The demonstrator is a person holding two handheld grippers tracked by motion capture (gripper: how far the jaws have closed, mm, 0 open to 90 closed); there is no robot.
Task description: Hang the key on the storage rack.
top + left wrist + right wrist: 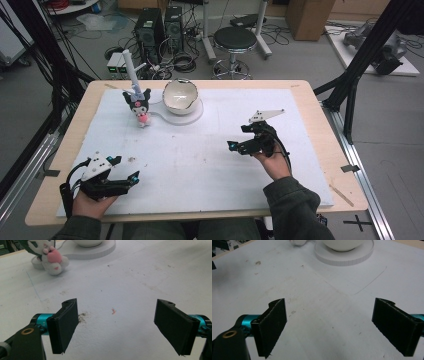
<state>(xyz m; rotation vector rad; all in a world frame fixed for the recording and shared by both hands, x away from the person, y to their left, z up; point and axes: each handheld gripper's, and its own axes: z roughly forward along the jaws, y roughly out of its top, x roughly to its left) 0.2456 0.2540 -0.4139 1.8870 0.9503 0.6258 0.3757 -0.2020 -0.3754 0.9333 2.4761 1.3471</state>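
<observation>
Two Open Grippers, Two Untouched Items at the Far Edge

1. Pale wooden table (320,125), topped with white foam sheet (200,150); sheet scuffed, marked with faint pen outlines.
2. White glossy ceramic bowl (180,96), upright on round white foam disc (192,116), far centre of sheet. Seen also at top of right gripper view, straight ahead of that gripper's jaws, well apart from them.
3. Small plush doll, black hood, white face, pink heart at chest (138,104); upright, just beside bowl's disc on its left, white stick rising behind. Seen upper left in left gripper view (48,255), well apart from jaws.
4. Right gripper (239,136), black with teal fittings, held above sheet right of centre; jaws spread wide, nothing between.
5. Left gripper (125,169), same make, near front left corner of sheet; jaws spread wide, nothing between.

Step in hand, by judgement: approach not yet begun in earnest; neither item touched. Next move likely calls for a forward reach toward doll or bowl, jaws kept wide until either side of the target, then closing; soft doll probably forgiving, glazed bowl rim likely slippery.
</observation>
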